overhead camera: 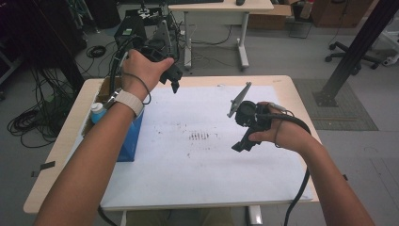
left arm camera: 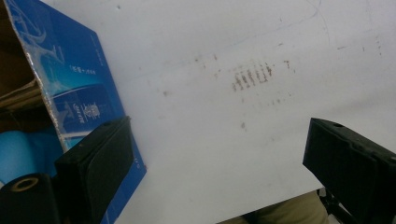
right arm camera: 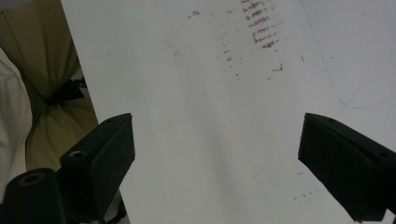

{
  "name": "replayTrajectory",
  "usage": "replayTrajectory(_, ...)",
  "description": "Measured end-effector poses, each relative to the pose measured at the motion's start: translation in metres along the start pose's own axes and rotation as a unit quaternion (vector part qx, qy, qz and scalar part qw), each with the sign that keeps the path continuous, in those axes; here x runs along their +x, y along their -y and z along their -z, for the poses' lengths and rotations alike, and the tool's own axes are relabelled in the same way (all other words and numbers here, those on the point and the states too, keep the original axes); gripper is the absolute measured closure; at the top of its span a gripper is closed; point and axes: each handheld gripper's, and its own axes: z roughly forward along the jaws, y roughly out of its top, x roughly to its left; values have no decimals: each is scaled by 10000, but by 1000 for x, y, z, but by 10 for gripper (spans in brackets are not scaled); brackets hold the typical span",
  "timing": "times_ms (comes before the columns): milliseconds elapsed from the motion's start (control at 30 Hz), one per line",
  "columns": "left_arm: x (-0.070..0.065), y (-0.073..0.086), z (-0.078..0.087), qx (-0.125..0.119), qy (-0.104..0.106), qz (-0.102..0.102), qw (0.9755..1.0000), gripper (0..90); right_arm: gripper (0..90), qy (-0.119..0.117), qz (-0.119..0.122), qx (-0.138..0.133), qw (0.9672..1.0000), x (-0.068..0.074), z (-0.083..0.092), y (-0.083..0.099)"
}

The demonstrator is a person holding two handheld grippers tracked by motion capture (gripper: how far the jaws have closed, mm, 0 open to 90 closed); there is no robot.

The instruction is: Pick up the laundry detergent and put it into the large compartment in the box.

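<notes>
Blue box (overhead camera: pixel 133 136) sits at the left edge of the tabletop (overhead camera: pixel 282 87), just beside the white sheet (overhead camera: pixel 207 165), open top up with a bottle (overhead camera: pixel 98 112) inside, probably staged there for easy reach. It's the nearest thing to the left gripper (overhead camera: pixel 173 77). That gripper is held high over the sheet's far-left corner, jaws wide apart, nothing in them, wrist bent down. Right gripper (overhead camera: pixel 240 143) hovers low over the sheet's right side, angled toward the person, jaws also spread wide and empty. Both look idle, 0 contact with anything.
</notes>
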Motion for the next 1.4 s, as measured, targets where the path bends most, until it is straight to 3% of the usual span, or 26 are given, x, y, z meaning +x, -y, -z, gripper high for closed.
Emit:
replayTrajectory(333, 3, 1, -12, 42, 122, 24, 9999, 90, 108, -11, -26, -24, 10000, -2, -1, 2)
replayTrajectory(667, 4, 2, -24, 98, 114, 30, 9999, 89, 108, -27, -7, -17, 10000, -1, -4, 0)
replayTrajectory(1400, 11, 5, -25, 73, 181, 70, 9998, 90, 108, -23, -9, -13, 10000, -1, -5, -1)
